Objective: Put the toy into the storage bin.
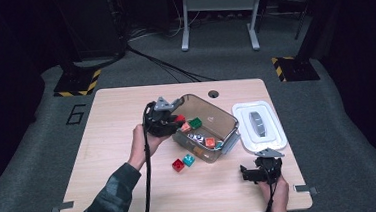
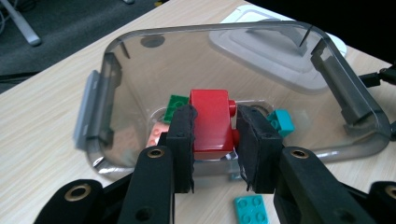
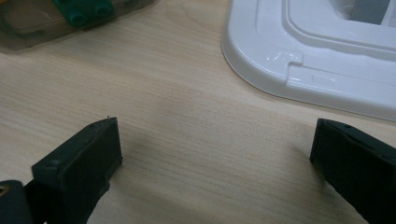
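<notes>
1. Red brick [image 2: 212, 120] is pinched between the jaws of the left hand-held gripper [image 2: 215, 140], held at the open mouth of the clear bin [image 2: 346, 88], which is tipped on its side on the counter [image 1: 116, 116].
2. The left gripper view looks into the bin: a green brick [image 2: 175, 105], a teal brick [image 2: 280, 122] and a pinkish one [image 2: 157, 135] sit behind the red brick, plus another teal brick [image 2: 251, 209] on the counter just under the jaws.
3. The high view catches what that one misses: a red block [image 1: 178, 165] and a teal block [image 1: 189, 159] lying on the counter just beside the bin, and the white lid [image 1: 259, 126] flat to the bin's right.
4. Right hand-held gripper [image 1: 248, 174] is down near the counter's front edge, jaws spread wide, nothing in them. Its own view has the lid's corner [image 3: 303, 70] close ahead.
5. Left forearm comes in diagonally from the bottom, left hand [image 1: 142, 142] wrapped around its gripper; right hand [image 1: 277, 190] holds low at the edge.
</notes>
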